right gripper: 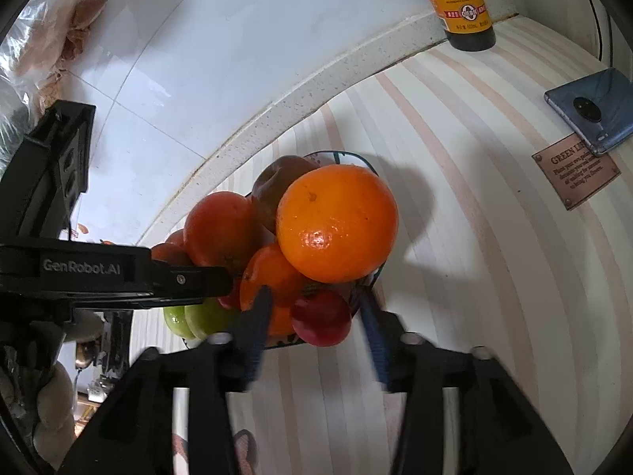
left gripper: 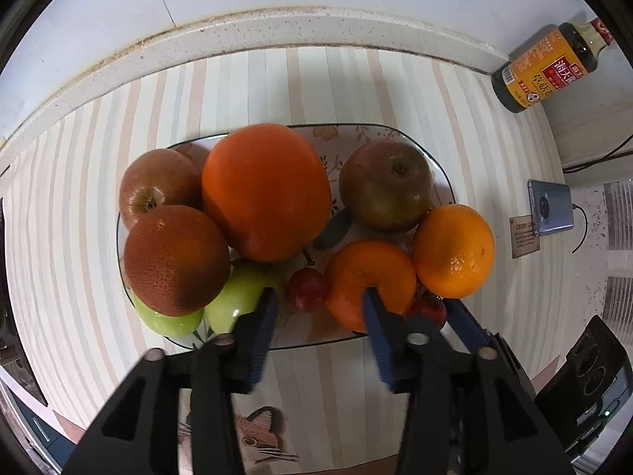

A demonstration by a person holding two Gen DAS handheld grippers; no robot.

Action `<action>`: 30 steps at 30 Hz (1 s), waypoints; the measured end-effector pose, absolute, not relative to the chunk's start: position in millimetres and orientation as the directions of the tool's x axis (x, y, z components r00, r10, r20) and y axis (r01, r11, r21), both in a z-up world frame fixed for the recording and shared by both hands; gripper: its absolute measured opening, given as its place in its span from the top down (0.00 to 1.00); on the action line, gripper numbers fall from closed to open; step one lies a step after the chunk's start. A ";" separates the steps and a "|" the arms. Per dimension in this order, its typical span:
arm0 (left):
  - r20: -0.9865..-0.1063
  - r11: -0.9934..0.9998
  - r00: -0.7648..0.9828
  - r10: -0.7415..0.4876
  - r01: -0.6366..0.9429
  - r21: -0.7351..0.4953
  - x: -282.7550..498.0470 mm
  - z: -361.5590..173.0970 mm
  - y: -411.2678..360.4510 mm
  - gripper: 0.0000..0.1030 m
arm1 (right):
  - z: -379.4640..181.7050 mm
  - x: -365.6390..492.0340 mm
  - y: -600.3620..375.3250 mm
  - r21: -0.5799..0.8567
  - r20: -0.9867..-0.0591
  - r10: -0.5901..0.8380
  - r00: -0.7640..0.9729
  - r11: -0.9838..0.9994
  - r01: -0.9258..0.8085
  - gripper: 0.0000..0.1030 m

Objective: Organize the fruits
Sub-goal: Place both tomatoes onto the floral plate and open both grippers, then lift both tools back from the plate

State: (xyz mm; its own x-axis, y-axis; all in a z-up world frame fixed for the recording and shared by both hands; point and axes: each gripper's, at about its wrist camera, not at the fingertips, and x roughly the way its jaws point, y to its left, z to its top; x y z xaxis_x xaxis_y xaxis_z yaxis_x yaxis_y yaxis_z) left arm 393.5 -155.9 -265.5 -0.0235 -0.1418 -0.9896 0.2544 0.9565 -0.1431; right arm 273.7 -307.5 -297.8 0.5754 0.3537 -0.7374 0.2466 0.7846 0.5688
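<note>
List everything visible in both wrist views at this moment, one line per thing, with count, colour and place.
Patterned rectangular plate: one, white with dark rim, on the striped mat.
Oranges: four, orange, one darker at the plate's left, piled on the plate.
Apples: two, red-brown, at the plate's back.
Green fruits: two, at the plate's near left corner.
Small red fruits: two, at the plate's near edge.
Striped mat: one, pastel, covering the counter.
Sauce bottle: one, dark with orange label, far right by the wall.
Phone: one, blue, right of the plate, cable attached.
Left gripper: black with blue pads, open over the plate's near edge.
Right gripper: same, open around a small red fruit.
</note>
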 end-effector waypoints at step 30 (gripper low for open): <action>-0.913 0.990 0.406 -0.026 0.139 0.033 240.8 -134.3 -68.8 0.02 | -125.3 186.6 -282.7 0.146 -0.842 0.039 0.537 0.977 0.157 0.05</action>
State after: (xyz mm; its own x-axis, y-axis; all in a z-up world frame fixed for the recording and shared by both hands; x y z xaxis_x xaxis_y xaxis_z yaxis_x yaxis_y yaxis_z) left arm 240.8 -68.8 -134.3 0.4062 -0.0261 -0.9134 0.1387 0.9898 0.0334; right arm 186.6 -282.7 -125.3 0.5373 0.0392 -0.8425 0.1572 0.9767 0.1458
